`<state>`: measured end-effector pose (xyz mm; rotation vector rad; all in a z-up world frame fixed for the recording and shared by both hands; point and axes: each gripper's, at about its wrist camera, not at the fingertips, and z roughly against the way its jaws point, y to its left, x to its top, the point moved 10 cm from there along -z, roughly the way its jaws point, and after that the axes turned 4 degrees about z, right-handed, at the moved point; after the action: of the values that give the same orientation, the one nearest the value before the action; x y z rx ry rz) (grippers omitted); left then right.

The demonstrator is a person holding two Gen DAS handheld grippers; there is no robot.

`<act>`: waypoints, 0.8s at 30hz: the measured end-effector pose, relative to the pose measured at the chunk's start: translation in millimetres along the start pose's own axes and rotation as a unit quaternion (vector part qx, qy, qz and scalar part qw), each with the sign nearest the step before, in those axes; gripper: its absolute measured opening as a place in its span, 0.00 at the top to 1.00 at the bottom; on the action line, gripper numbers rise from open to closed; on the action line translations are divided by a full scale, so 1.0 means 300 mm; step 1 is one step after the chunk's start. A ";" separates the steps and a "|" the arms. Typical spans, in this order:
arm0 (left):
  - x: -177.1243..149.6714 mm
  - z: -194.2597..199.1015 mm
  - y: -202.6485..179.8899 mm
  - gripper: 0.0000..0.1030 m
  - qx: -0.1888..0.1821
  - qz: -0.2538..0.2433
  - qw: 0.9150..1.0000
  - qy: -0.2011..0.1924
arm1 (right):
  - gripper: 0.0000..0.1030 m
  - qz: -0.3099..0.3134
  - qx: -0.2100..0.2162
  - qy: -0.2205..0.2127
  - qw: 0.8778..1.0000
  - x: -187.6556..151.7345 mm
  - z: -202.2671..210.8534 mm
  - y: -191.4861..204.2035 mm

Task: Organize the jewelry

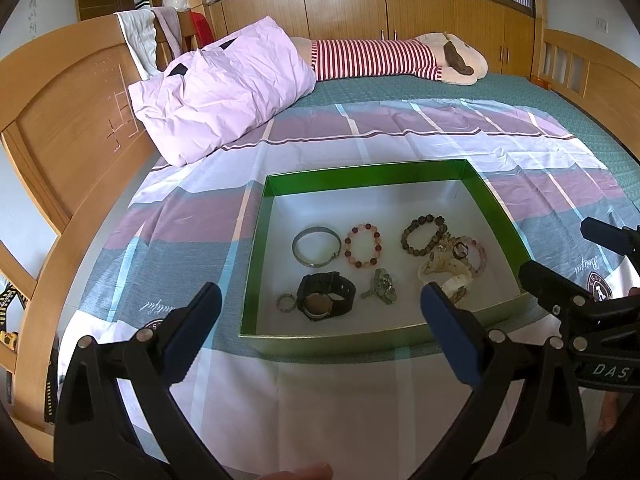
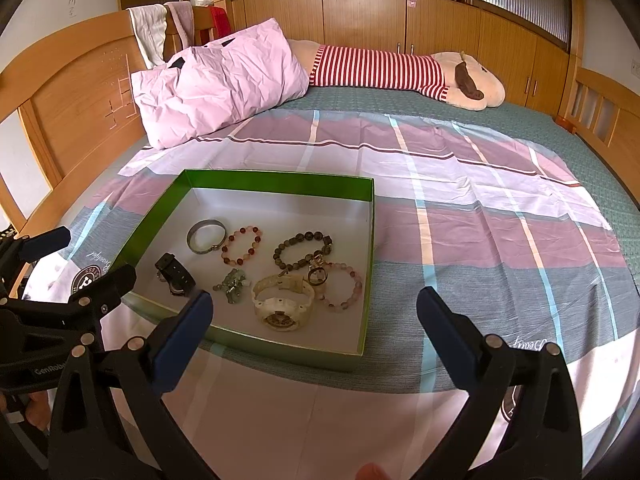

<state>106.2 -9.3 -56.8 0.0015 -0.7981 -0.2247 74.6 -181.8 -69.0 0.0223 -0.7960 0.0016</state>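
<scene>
Bed sheet point(image 2: 460, 208) under green box point(image 2: 256, 178); both tongs wide open, empty; "DAS" on right tongs point(image 1: 560, 264).

Glossy green cardboard box point(image 1: 256, 256), shiny metal bangle point(image 1: 316, 246), crumpled cloth sheet point(image 1: 400, 132)

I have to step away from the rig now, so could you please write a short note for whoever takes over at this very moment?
Left hand-held gripper: open, holding nothing, in front of the green box.
Right hand-held gripper: open, holding nothing, at the box's near right side.
The box sits on the bed sheet. Inside it: silver bangle, red bead bracelet, dark bead bracelet, pink bead bracelet, black watch, white watch, a green charm and a small ring.
Done: all visible jewelry is in the box.
Left: on the right, the pieces overlap; they probably need separating.
</scene>
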 end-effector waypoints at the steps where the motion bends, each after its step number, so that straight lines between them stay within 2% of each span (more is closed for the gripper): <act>1: -0.001 -0.001 0.000 0.02 0.000 0.000 1.000 0.000 | 0.01 0.000 0.000 0.000 1.000 -0.001 0.000 0.001; 24: -0.012 -0.010 -0.003 0.02 0.001 0.002 1.000 0.005 | 0.01 0.002 0.001 0.000 1.000 -0.002 -0.001 0.001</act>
<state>105.8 -9.8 -61.5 0.0025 -0.7876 -0.2208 74.2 -181.5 -69.6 0.0225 -0.7969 0.0058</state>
